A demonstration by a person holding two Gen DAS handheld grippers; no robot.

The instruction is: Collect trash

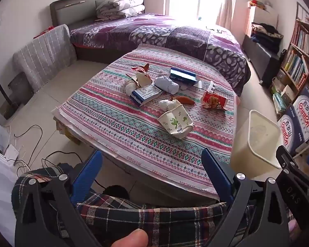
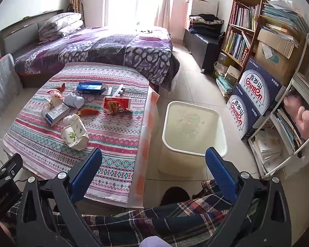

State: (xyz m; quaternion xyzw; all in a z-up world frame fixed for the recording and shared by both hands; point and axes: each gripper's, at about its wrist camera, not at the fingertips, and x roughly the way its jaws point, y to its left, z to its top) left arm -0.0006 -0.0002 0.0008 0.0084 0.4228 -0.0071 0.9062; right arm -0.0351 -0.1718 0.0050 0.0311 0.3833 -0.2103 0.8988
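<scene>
**Mei:** Trash sits in a loose heap on the table [image 1: 117,127]: a crushed paper cup [image 1: 176,121] nearest us, a white-and-blue carton [image 1: 146,93] behind it, a red snack box [image 1: 214,100] toward the bin side, a dark blue box [image 1: 182,75] farthest back. Nothing is in the white bin [image 2: 193,127] yet, as far as I can see.

**Jun:** And the tongs?

**Mei:** Left tongs [image 1: 152,164] are spread wide with nothing between the blue pads; right tongs [image 2: 154,162] the same. Both hang over the near edge of the table, above the person's plaid lap, well short of the heap.

**Jun:** What worries you?

**Mei:** The cup mostly. It lies on its side, already dented, touching a wad of white tissue [image 1: 167,104]. A pinch across the thin wall could fold it flat and let it slip out. Closing carelessly might also catch the tissue, or the striped cloth [image 2: 113,144], and drag the cloth with everything on it.

**Jun:** The bin?

**Mei:** On the floor just beside the table's right edge, in front of the right tongs. The cup lies ahead and left of those, ahead and slightly right of the left pair. A light piece released too early over that gap would likely land on the tiles.
</scene>
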